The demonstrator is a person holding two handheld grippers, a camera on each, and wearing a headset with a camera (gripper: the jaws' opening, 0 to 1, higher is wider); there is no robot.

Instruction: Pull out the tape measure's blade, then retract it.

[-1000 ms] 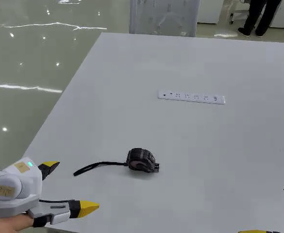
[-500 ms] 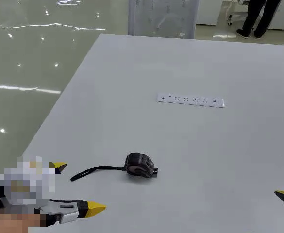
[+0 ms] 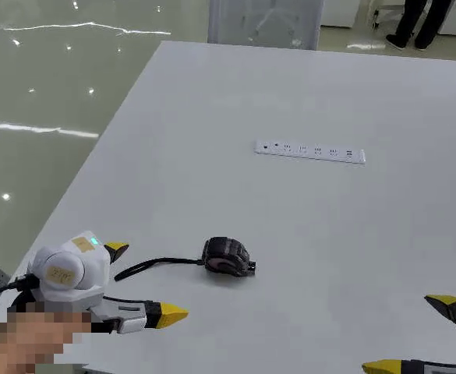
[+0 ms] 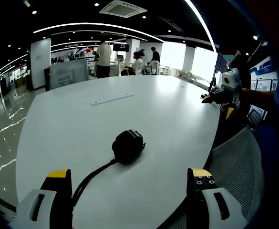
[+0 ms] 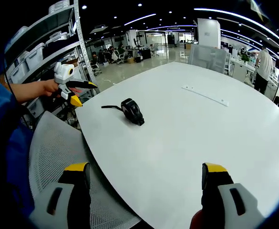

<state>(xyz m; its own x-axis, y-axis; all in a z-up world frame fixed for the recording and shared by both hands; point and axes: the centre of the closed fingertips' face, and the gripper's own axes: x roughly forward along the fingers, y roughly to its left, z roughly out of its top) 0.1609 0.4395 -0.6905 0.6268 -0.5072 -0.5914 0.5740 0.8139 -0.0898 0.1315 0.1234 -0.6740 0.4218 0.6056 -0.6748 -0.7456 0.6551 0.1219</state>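
Both wide open and empty, the left gripper (image 3: pixel 143 282) and right gripper (image 3: pixel 415 333) have been advanced from 8 and 4 o'clock toward the tape measure (image 3: pixel 228 257) on the table (image 3: pixel 290 93), its blade judged undrawn.

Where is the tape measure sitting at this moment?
In the head view the tape measure lies on the white table just ahead of the open left gripper, its strap trailing toward it; the power strip lies farther back.

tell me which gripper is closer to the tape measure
The left gripper: its open jaws sit right by the end of the strap of the tape measure. The right gripper is much farther off, on the other side.
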